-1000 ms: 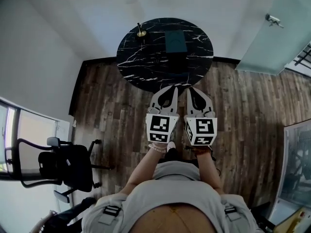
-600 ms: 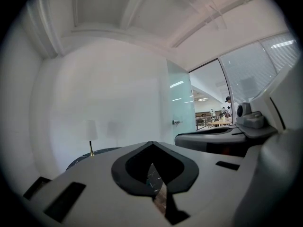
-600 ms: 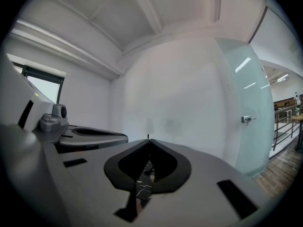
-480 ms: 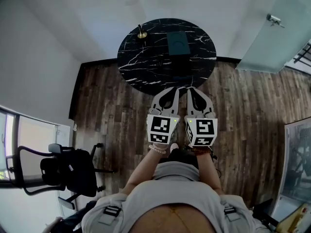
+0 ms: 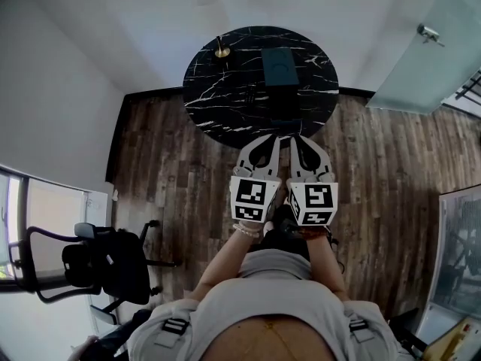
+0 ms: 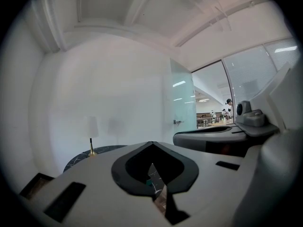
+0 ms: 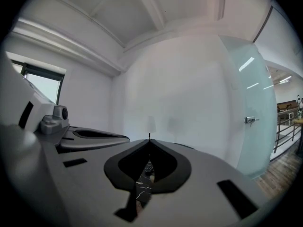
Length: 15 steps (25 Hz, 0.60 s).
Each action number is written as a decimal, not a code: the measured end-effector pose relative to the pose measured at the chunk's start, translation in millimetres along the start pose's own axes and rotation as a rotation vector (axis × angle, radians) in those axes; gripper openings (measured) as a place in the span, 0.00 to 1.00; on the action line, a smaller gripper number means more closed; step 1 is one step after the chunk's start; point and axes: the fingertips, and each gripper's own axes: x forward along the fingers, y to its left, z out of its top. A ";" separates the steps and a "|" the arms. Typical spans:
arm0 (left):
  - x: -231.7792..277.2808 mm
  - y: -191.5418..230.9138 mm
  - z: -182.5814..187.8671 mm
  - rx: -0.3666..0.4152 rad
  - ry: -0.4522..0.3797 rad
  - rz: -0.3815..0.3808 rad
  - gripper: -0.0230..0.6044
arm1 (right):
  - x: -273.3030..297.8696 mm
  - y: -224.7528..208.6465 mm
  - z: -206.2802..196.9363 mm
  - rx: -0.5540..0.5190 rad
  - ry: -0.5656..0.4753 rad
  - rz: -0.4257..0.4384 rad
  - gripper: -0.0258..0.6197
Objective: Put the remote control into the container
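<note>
A dark teal container (image 5: 276,68) stands on the round black marble table (image 5: 225,104), right of its middle. I cannot make out the remote control on the dark top. My left gripper (image 5: 272,139) and right gripper (image 5: 295,138) are held side by side over the wooden floor, their tips at the table's near edge. Both are shut with nothing in them. In the left gripper view the left gripper (image 6: 151,144) has its jaws met at the tip, and a sliver of marble and teal shows through the gap. The right gripper (image 7: 149,142) looks the same in its own view.
A small brass lamp (image 5: 220,50) stands at the table's far left edge. A black office chair (image 5: 105,265) is at the lower left by a window. A frosted glass door (image 5: 421,51) is at the upper right. White walls run behind the table.
The table and container have drifted slightly right and closer in the head view. Both grippers stay shut and side by side, shifted a little right.
</note>
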 end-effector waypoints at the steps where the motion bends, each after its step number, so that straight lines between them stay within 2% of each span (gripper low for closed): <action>1: 3.7 2.0 0.3 -0.003 0.001 0.002 0.05 | 4.2 -1.1 0.4 -0.002 0.002 0.004 0.06; 15: 70.6 28.4 10.9 -0.020 0.008 0.048 0.05 | 65.7 -37.7 10.4 0.001 0.009 0.058 0.06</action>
